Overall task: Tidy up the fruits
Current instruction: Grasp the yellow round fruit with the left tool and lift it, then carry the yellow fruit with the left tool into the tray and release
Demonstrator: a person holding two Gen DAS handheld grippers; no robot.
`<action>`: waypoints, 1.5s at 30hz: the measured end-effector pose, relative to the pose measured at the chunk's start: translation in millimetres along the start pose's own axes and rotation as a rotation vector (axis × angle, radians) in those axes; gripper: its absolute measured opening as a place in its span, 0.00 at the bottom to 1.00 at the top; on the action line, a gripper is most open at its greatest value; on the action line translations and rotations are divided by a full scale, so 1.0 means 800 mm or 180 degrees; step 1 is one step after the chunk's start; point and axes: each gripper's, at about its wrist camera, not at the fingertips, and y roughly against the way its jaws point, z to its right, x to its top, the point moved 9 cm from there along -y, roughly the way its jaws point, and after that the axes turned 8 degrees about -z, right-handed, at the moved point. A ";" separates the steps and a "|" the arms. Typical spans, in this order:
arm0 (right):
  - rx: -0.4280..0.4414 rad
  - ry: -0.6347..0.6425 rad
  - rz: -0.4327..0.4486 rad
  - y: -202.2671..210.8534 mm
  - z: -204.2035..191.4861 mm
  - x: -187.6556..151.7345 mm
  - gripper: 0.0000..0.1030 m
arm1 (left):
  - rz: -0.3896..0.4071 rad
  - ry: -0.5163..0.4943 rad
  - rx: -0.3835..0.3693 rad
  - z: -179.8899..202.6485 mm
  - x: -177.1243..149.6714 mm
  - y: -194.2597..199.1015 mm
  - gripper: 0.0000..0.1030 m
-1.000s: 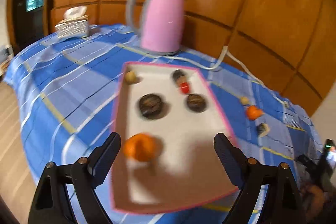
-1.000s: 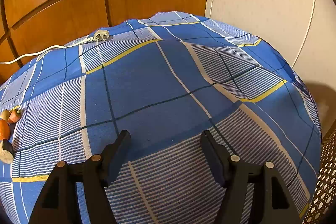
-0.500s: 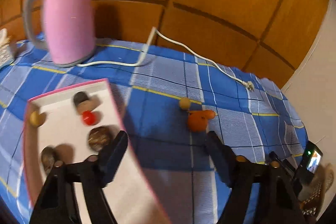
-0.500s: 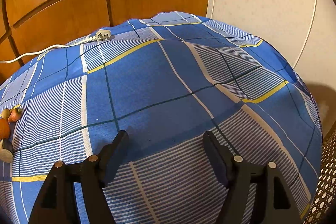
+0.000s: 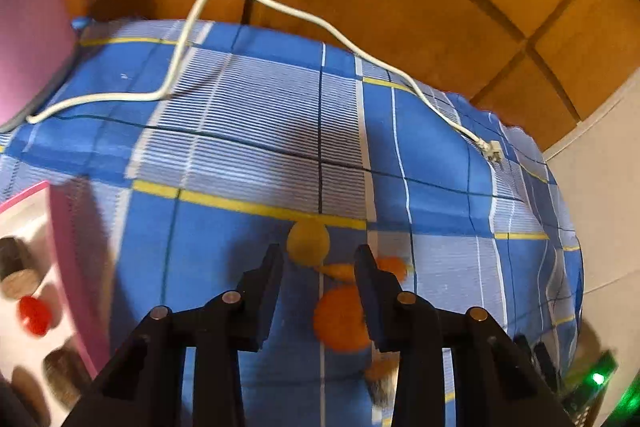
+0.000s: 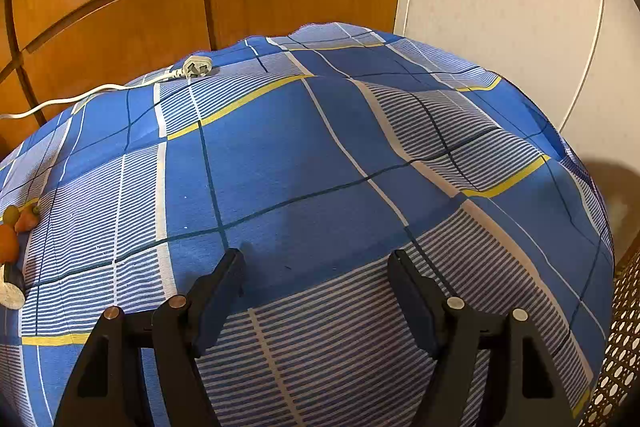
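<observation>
Loose fruits lie on the blue checked cloth (image 5: 248,147): a small yellow fruit (image 5: 308,241), a round orange fruit (image 5: 340,323) and a small orange piece (image 5: 390,267). My left gripper (image 5: 318,261) hovers over them. Its jaws are closing and stand narrow, with the yellow fruit just beyond the tips and the orange one below the gap; the pads press on nothing. The pink-rimmed tray (image 5: 68,267) at left holds a red fruit (image 5: 34,313) and dark fruits. My right gripper (image 6: 316,259) stands open over bare cloth, with the same fruits (image 6: 8,243) at its far left.
A pink kettle (image 5: 28,27) stands at the back left. Its white cord (image 5: 280,3) runs across the cloth to a plug (image 5: 492,149). Wood panels close the back, a pale wall the right. A wicker basket (image 6: 620,347) sits beyond the table's right edge.
My left gripper swung from above the tray to the right, over the loose fruits, and its jaws narrowed a lot. The right gripper stayed in place, its jaws slightly wider.
</observation>
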 end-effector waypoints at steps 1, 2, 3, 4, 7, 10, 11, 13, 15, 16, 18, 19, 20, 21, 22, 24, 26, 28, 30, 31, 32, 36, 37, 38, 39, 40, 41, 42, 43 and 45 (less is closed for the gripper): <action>-0.0003 0.0002 0.0002 0.000 0.000 0.000 0.74 | -0.0032 -0.0016 0.0072 0.000 0.005 -0.009 0.35; -0.0004 0.0002 0.0001 0.000 0.000 0.000 0.74 | -0.0069 -0.0024 0.0120 0.001 0.007 -0.016 0.35; -0.0003 0.0004 0.0001 0.000 0.000 0.000 0.74 | -0.0098 -0.0035 0.0131 0.001 0.008 -0.022 0.35; -0.0006 0.0006 0.0002 0.000 0.000 0.001 0.74 | -0.0156 -0.0061 0.0160 0.001 0.009 -0.032 0.34; -0.0011 0.0016 0.0003 0.000 0.000 0.001 0.74 | -0.0038 -0.0109 0.0267 -0.002 0.013 -0.032 0.25; -0.0013 0.0020 0.0005 0.000 0.000 0.002 0.74 | 0.0058 -0.0104 0.0327 -0.005 0.006 -0.023 0.25; -0.0014 0.0020 0.0004 0.000 0.000 0.002 0.74 | 0.0110 -0.0085 0.0318 -0.006 0.000 -0.016 0.25; -0.0015 0.0021 0.0005 -0.001 0.001 0.002 0.74 | 0.0215 -0.0038 0.0349 -0.010 -0.008 0.001 0.25; -0.0017 0.0022 0.0005 -0.001 0.000 0.002 0.74 | 0.0373 -0.0025 0.0395 -0.013 -0.017 0.023 0.25; -0.0017 0.0023 0.0005 -0.001 0.000 0.002 0.74 | 0.0464 0.0004 0.0443 -0.016 -0.024 0.038 0.25; -0.0015 0.0024 0.0005 -0.001 0.000 0.002 0.74 | 0.0642 0.0012 0.0540 -0.020 -0.035 0.062 0.25; -0.0017 0.0025 0.0005 -0.001 0.001 0.002 0.74 | 0.0750 0.0032 0.0597 -0.022 -0.040 0.075 0.25; -0.0017 0.0025 0.0006 -0.001 0.001 0.002 0.74 | 0.0846 0.0042 0.0635 -0.024 -0.046 0.088 0.25; -0.0015 0.0023 0.0006 -0.001 0.001 0.002 0.74 | 0.0904 0.0051 0.0644 -0.026 -0.051 0.097 0.25; -0.0012 0.0024 0.0007 -0.001 0.001 0.002 0.74 | 0.0988 0.0079 0.0670 -0.029 -0.057 0.108 0.25; -0.0013 0.0025 0.0007 -0.001 0.001 0.002 0.74 | 0.1131 0.0127 0.0702 -0.037 -0.071 0.132 0.25; -0.0012 0.0025 0.0008 -0.001 0.001 0.002 0.74 | 0.1243 0.0176 0.0738 -0.045 -0.087 0.151 0.25; -0.0011 0.0024 0.0008 -0.001 0.001 0.002 0.74 | 0.1311 0.0221 0.0762 -0.052 -0.102 0.165 0.25; -0.0012 0.0025 0.0008 -0.001 0.001 0.002 0.74 | 0.1344 0.0286 0.0778 -0.060 -0.116 0.175 0.25; -0.0011 0.0025 0.0008 -0.001 0.001 0.002 0.74 | 0.1357 0.0308 0.0786 -0.065 -0.123 0.182 0.25; -0.0010 0.0025 0.0008 -0.001 0.001 0.002 0.74 | 0.1373 0.0338 0.0789 -0.069 -0.131 0.187 0.25; -0.0009 0.0023 0.0008 -0.001 0.001 0.002 0.74 | 0.1398 0.0445 0.0810 -0.084 -0.156 0.198 0.25; -0.0010 0.0024 0.0008 -0.001 0.001 0.001 0.74 | 0.1397 0.0501 0.0803 -0.092 -0.164 0.200 0.25; -0.0010 0.0024 0.0008 -0.001 0.001 0.001 0.74 | 0.1407 0.0528 0.0814 -0.096 -0.169 0.203 0.25; -0.0011 0.0024 0.0008 -0.001 0.001 0.001 0.74 | 0.1417 0.0561 0.0828 -0.103 -0.176 0.206 0.25; -0.0011 0.0024 0.0008 -0.001 0.001 0.001 0.74 | 0.1419 0.0611 0.0836 -0.111 -0.183 0.208 0.25; -0.0011 0.0024 0.0008 -0.001 0.001 0.001 0.74 | 0.1418 0.0646 0.0843 -0.117 -0.188 0.210 0.25; -0.0010 0.0024 0.0008 -0.001 0.001 0.001 0.74 | 0.1418 0.0665 0.0851 -0.120 -0.191 0.210 0.25; -0.0011 0.0024 0.0008 0.000 0.001 0.001 0.74 | 0.1419 0.0704 0.0867 -0.127 -0.197 0.212 0.25; -0.0012 0.0024 0.0008 0.000 0.001 0.001 0.74 | 0.1418 0.0759 0.0889 -0.139 -0.206 0.214 0.25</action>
